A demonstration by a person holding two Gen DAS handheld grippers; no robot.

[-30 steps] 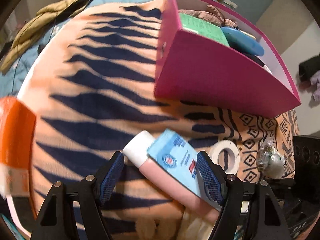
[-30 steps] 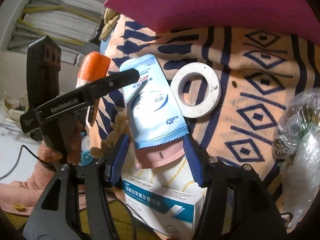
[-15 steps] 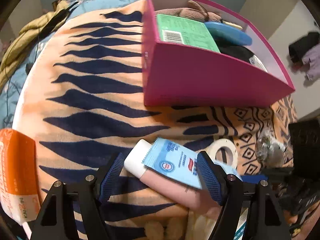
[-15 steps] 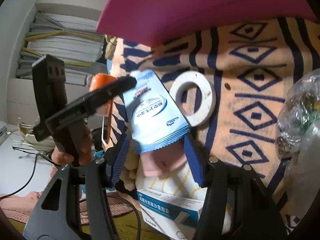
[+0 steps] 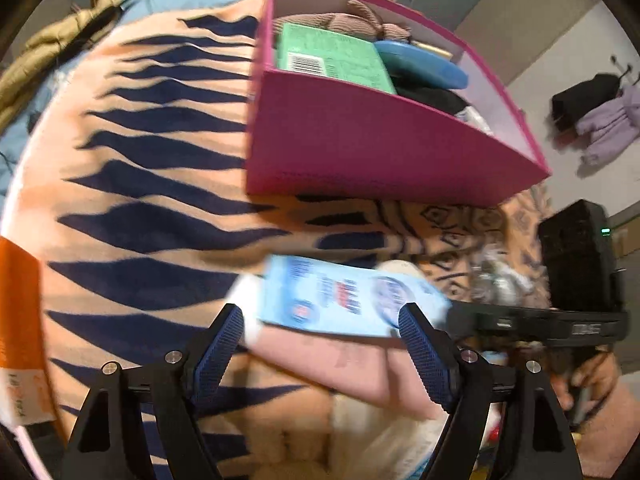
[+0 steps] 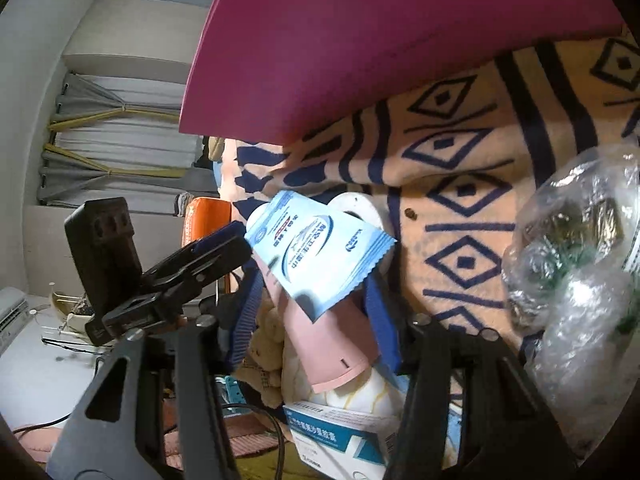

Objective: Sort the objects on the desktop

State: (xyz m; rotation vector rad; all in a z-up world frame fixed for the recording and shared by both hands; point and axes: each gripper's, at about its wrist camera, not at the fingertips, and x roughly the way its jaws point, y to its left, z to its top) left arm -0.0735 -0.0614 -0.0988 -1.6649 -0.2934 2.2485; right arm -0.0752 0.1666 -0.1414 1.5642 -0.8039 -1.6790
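A pink tube point(image 6: 332, 344) with a white cap point(image 5: 248, 308) is tilted up off the striped blanket point(image 5: 152, 184), with a light blue sachet point(image 6: 320, 256) lying across it. My right gripper point(image 6: 312, 316) is shut on the tube's flat end. One of its fingers point(image 5: 500, 322) reaches in from the right in the left wrist view. My left gripper point(image 5: 322, 352) stands open, its blue pads on either side of the tube point(image 5: 332, 364) and sachet point(image 5: 344, 300) without touching them. The magenta box point(image 5: 380, 152) sits just beyond.
The box holds a green carton point(image 5: 332, 56), a blue case point(image 5: 420, 66) and a plush toy. A white tape ring point(image 6: 356, 206) lies behind the sachet. A clear bag of clips point(image 6: 572, 248) is at the right. A white-blue medicine box point(image 6: 340, 436) lies below. An orange pack point(image 5: 20, 320) is at the left.
The tube and the sachet on it have risen off the blanket and tilted, carried by the right gripper. The left gripper has pulled back a little and stays open.
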